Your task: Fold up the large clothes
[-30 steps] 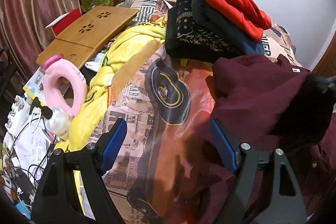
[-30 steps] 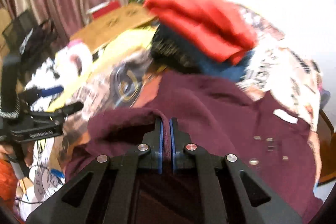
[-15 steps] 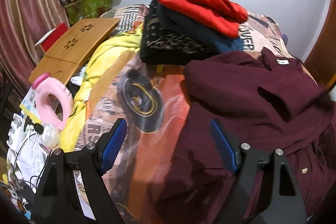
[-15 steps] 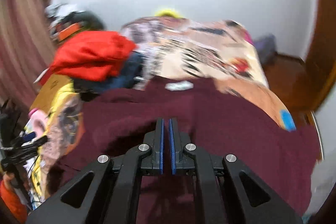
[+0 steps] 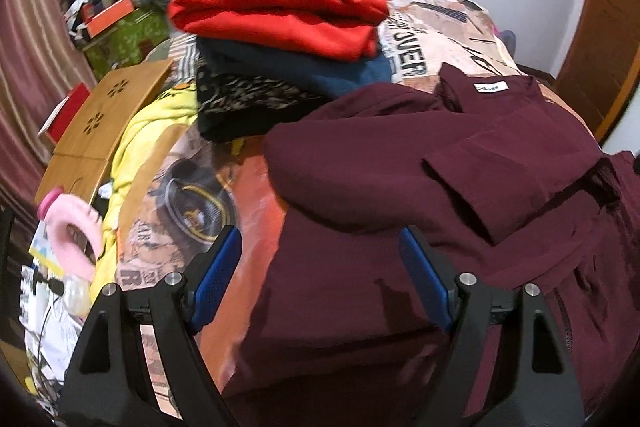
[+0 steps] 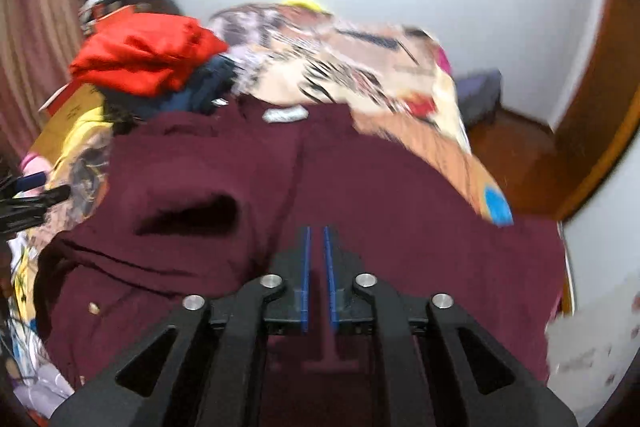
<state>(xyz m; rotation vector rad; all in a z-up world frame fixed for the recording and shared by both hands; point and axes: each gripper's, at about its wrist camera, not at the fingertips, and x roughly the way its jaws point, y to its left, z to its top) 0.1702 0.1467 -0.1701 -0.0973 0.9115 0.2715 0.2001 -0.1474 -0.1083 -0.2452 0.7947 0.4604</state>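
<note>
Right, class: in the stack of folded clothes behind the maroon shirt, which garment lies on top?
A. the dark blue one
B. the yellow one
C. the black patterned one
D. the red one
D: the red garment crowns the stack, with the dark blue garment under it and the black patterned garment lowest, behind the maroon shirt.

Both cameras look down and forward over the bed (image 5: 224, 195) toward the far wall. The left view sits above the maroon shirt's (image 5: 400, 187) left edge, close to it. The right view hangs close over the shirt's (image 6: 400, 195) middle, blurred. Both share the shirt and the red-topped clothes stack (image 5: 280, 11) (image 6: 144, 55) behind the shirt's left.
</note>
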